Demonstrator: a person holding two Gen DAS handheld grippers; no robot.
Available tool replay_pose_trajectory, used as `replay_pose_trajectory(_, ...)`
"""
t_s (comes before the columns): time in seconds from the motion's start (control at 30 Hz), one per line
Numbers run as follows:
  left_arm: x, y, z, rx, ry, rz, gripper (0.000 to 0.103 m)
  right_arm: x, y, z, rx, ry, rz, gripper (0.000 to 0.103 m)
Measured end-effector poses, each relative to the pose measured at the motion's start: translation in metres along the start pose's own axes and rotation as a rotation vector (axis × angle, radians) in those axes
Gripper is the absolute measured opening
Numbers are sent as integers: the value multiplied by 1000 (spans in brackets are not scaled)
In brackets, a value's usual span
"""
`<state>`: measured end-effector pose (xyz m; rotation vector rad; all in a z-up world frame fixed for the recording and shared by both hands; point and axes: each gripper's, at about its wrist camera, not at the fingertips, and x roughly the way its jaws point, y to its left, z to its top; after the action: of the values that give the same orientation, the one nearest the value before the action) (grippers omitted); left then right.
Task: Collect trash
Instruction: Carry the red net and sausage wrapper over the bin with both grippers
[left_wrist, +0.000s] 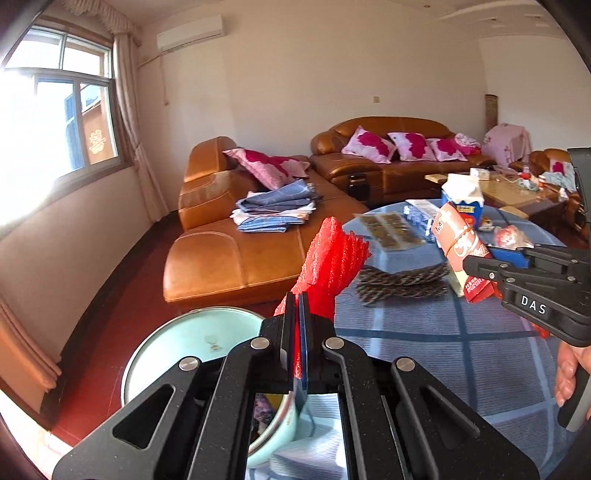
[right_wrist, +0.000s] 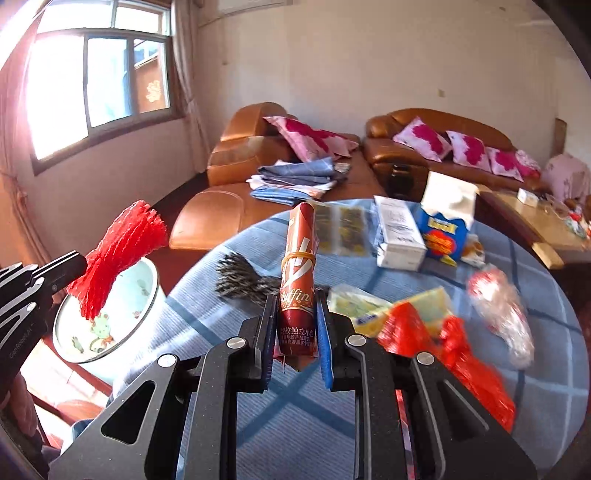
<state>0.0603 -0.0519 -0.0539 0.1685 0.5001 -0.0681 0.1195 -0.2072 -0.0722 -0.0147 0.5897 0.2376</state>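
My left gripper (left_wrist: 297, 306) is shut on a red foam net sleeve (left_wrist: 332, 258) and holds it above the pale blue ceramic bin (left_wrist: 166, 339) beside the table. In the right wrist view the sleeve (right_wrist: 118, 254) hangs over the bin (right_wrist: 144, 295), held by the left gripper (right_wrist: 79, 264). My right gripper (right_wrist: 295, 306) is shut on a rolled brown-red snack wrapper (right_wrist: 299, 280) bound with a rubber band, held above the table. It also shows in the left wrist view (left_wrist: 461, 251), in the right gripper (left_wrist: 471, 264).
The round table with a blue checked cloth (right_wrist: 369, 424) carries red plastic wrap (right_wrist: 454, 354), a yellow packet (right_wrist: 373, 310), a clear bag (right_wrist: 498, 306), a white box (right_wrist: 397, 232), a blue carton (right_wrist: 443, 229) and dark woven mats (right_wrist: 240, 280). Brown leather sofas (left_wrist: 240, 258) stand behind.
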Motion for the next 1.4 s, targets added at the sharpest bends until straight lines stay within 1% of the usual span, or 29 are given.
replay_pose_trajectory(0.2, -5, 23, 1, -17, 0, 61, 1, 21, 20, 11, -32, -18, 75, 20)
replay_pose_trajectory(0.33, -7, 36, 3, -18, 6, 106, 1, 36, 40, 19, -63, -32, 123, 20)
replay_pose_trajectory(0.5, -6, 53, 2, -20, 20, 178, 1, 43, 64, 23, -102, -54, 183, 20)
replay_pose_trajectory(0.67, -5, 70, 0, -27, 39, 243, 1, 48, 79, 27, -130, -66, 217, 20)
replay_pose_trajectory(0.8, -6, 79, -2, -22, 51, 278, 1, 50, 91, 29, -165, -77, 240, 20)
replay_pose_trajectory(1.13, -7, 97, -7, -22, 78, 334, 1, 59, 116, 29, -234, -86, 283, 20)
replay_pose_trajectory(1.4, -6, 107, -11, -14, 98, 359, 1, 64, 132, 24, -287, -83, 303, 20)
